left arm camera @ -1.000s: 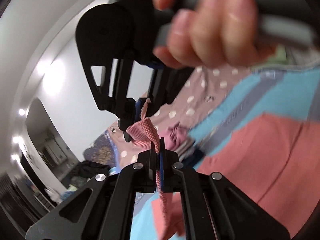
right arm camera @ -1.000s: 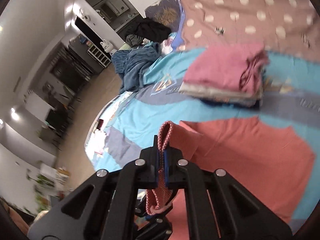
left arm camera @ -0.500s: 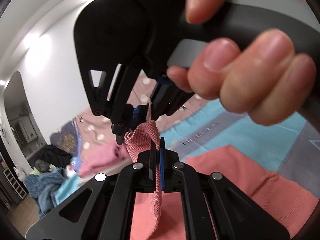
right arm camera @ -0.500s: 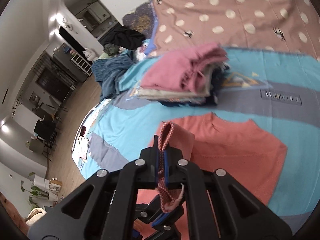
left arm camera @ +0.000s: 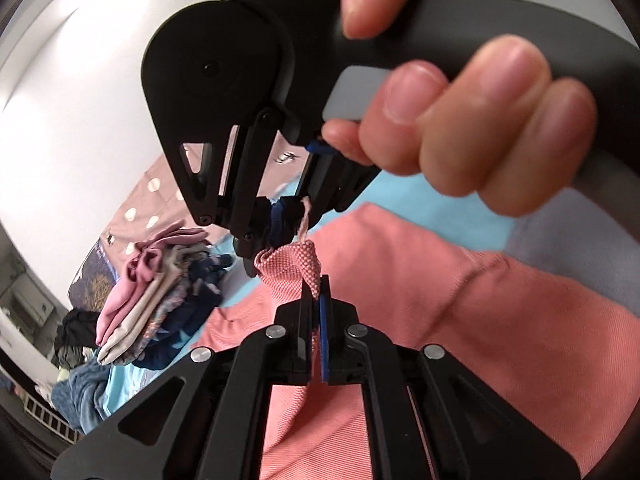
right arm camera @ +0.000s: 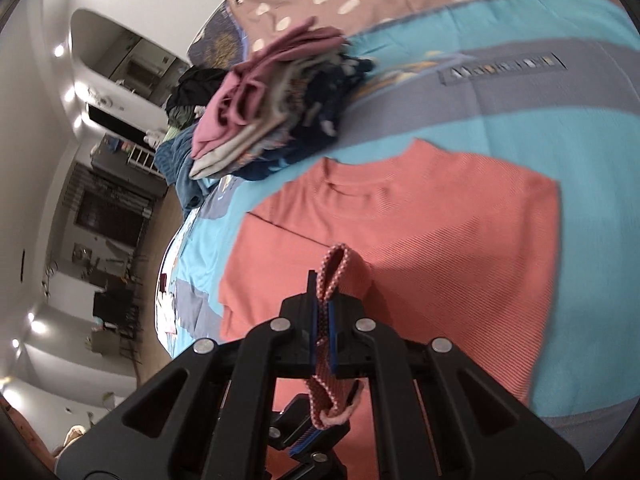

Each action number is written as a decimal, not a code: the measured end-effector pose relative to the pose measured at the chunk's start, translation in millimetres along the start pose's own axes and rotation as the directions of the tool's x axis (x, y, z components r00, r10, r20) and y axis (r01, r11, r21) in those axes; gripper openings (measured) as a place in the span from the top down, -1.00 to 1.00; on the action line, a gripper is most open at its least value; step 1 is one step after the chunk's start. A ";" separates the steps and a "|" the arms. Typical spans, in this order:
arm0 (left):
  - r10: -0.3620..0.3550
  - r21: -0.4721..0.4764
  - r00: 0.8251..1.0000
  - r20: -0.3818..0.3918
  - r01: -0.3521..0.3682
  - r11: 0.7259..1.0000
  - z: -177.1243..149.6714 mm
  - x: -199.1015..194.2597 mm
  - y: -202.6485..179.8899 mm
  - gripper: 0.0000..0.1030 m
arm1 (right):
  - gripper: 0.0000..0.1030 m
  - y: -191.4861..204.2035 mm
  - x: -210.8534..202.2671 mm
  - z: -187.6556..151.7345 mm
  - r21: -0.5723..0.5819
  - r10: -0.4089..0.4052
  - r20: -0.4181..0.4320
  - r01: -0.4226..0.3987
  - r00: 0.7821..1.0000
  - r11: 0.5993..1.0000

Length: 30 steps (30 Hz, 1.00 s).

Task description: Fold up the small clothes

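Jaws of left gripper (left arm camera: 315, 300) and right gripper (right arm camera: 323, 304) clenched on coral ribbed-knit shirt (right arm camera: 432, 216), cuff bunched between them; body flat on turquoise-grey bedspread (right arm camera: 520, 92). Folded stack (right arm camera: 276, 108) far left.

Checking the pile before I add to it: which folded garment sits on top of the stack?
The pink garment tops the stack; cream and dark navy pieces lie beneath it.

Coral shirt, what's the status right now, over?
Left gripper and right gripper both shut on the shirt edge, lifted over the bed. Folded pile sits clear beyond. Nothing in the way.
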<state>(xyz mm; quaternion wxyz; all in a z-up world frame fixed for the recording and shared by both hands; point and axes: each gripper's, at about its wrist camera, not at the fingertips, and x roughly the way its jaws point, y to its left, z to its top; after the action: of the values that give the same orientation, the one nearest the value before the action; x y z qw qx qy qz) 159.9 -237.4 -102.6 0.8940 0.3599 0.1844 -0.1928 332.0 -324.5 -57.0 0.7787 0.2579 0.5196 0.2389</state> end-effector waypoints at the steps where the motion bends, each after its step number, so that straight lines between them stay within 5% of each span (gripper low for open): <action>1: -0.013 0.016 1.000 -0.007 0.013 1.000 0.5 -3.7 -5.3 0.89 | 0.92 -6.9 -0.6 -3.5 0.009 0.000 -0.001 0.000 1.000 1.000; 4: -0.065 0.110 0.996 -0.053 0.070 0.991 1.0 -10.8 -21.8 0.79 | 0.92 -24.5 -1.7 -10.5 0.036 -0.018 -0.004 0.018 1.000 0.999; 6: -0.110 0.163 0.991 -0.081 0.122 0.979 -2.7 -14.4 -34.5 0.29 | 0.92 -35.2 -1.4 -14.9 0.050 -0.031 -0.013 0.031 0.999 0.998; 7: -0.142 0.182 0.986 -0.084 0.156 0.971 -1.8 -16.7 -38.4 0.21 | 0.92 -41.6 -1.0 -17.6 0.055 -0.044 -0.020 0.045 0.999 0.997; 10: -0.210 0.179 0.974 -0.085 0.222 0.958 -6.9 -32.9 -39.2 0.21 | 0.91 -57.1 0.4 -25.2 0.058 -0.096 -0.034 0.098 0.995 0.994; 17: -0.371 -0.022 0.926 -0.075 0.371 0.929 -25.9 -62.4 20.5 0.18 | 0.91 -71.8 4.1 -39.3 0.005 -0.146 -0.015 0.146 0.989 0.989; 22: -0.333 -0.272 0.942 -0.041 0.310 0.911 -53.1 -51.4 107.8 -0.03 | 0.78 -63.1 7.0 -46.6 -0.062 -0.255 0.007 0.255 0.967 0.965; 24: -0.341 -0.405 0.938 -0.058 0.290 0.867 -74.9 -34.3 145.1 -0.06 | 0.65 -56.5 -2.4 -48.5 -0.071 -0.320 0.064 0.324 0.945 0.943; 27: -0.406 -0.596 0.913 -0.043 0.303 0.744 -109.1 -10.3 189.0 -0.06 | 0.56 -31.7 -21.1 -56.6 -0.099 -0.443 0.230 0.474 0.867 0.875; 30: -0.476 -0.745 0.879 -0.014 0.308 0.592 -140.4 18.3 218.0 -0.06 | 0.35 -4.0 -12.3 -70.7 -0.195 -0.389 0.263 0.443 0.883 0.875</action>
<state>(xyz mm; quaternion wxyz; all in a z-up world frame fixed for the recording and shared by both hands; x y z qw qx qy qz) 252.9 4.4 -80.8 0.8714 -0.0535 0.4140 -0.2578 262.3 -324.6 -74.3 0.8896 0.0636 0.4413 0.0990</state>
